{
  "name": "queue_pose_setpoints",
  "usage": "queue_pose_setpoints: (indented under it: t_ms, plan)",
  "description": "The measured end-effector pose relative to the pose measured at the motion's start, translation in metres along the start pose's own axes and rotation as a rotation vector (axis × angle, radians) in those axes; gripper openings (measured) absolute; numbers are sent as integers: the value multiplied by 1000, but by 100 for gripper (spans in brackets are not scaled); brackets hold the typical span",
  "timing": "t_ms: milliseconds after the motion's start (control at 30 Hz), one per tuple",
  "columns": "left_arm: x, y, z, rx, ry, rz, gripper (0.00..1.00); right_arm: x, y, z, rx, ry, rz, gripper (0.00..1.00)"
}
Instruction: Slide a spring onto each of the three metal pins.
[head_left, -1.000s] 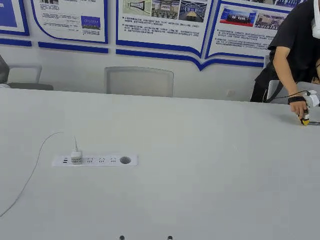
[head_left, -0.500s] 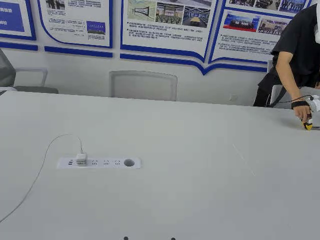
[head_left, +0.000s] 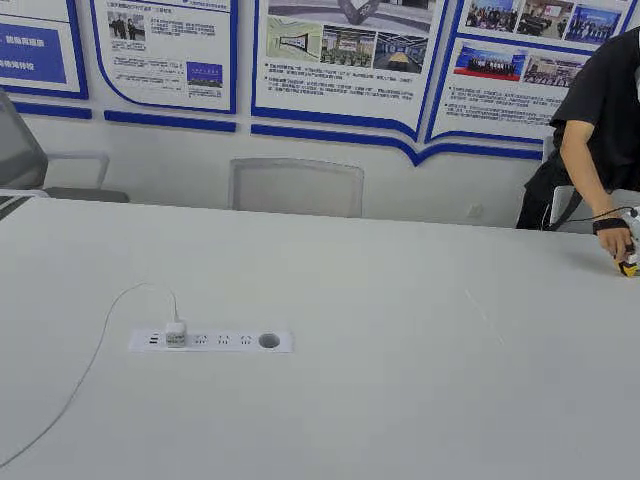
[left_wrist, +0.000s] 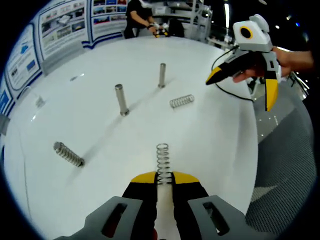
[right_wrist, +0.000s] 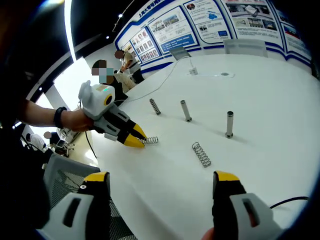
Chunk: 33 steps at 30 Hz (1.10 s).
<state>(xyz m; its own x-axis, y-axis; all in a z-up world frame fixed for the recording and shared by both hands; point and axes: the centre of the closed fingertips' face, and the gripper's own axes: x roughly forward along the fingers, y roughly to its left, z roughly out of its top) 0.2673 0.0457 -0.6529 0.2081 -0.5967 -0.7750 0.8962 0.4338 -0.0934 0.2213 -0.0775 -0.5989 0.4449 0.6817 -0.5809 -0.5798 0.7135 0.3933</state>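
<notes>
In the left gripper view my left gripper (left_wrist: 159, 177) is shut on the lower end of a spring (left_wrist: 162, 157), held just above the white table (left_wrist: 210, 140). Two bare metal pins (left_wrist: 120, 99) (left_wrist: 162, 75) stand upright beyond it. A third upright (left_wrist: 68, 154) at the left looks wrapped in a spring. A loose spring (left_wrist: 181, 101) lies near the far pin. My right gripper (left_wrist: 242, 87) hovers open at the upper right. In the right gripper view my right gripper (right_wrist: 160, 177) is open, with the loose spring (right_wrist: 201, 153) and the pins (right_wrist: 185, 110) (right_wrist: 229, 124) ahead, and the left gripper (right_wrist: 136, 140) to the left.
A power strip (head_left: 211, 341) with a white charger (head_left: 176, 332) and a cable sits in the table. Grey chairs (head_left: 296, 187) stand behind it. A person (head_left: 600, 140) leans on the table's far right. The table edge (left_wrist: 252, 165) drops to grey floor.
The head camera has shifted, so the whole picture moved down and right. Nothing on the table has visibly changed.
</notes>
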Motion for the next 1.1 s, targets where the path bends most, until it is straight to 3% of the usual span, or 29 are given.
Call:
queue_pose_setpoints:
  t_ms: [333,533,867,1100]
  plan:
    - [-14,-12,-6,-28,-21,9,10,3,6,-1,-2,9,23,85]
    - [-22,-18,-2,-34,-36,12,10,7,13,0,-6,9,46,84]
    - [-37,-29,25,6,-89,10,10,13,21,8,-20,-4,81,81]
    - [-41,-40,36,31,-106,-5,10,17,29,12,-23,-14,118,77]
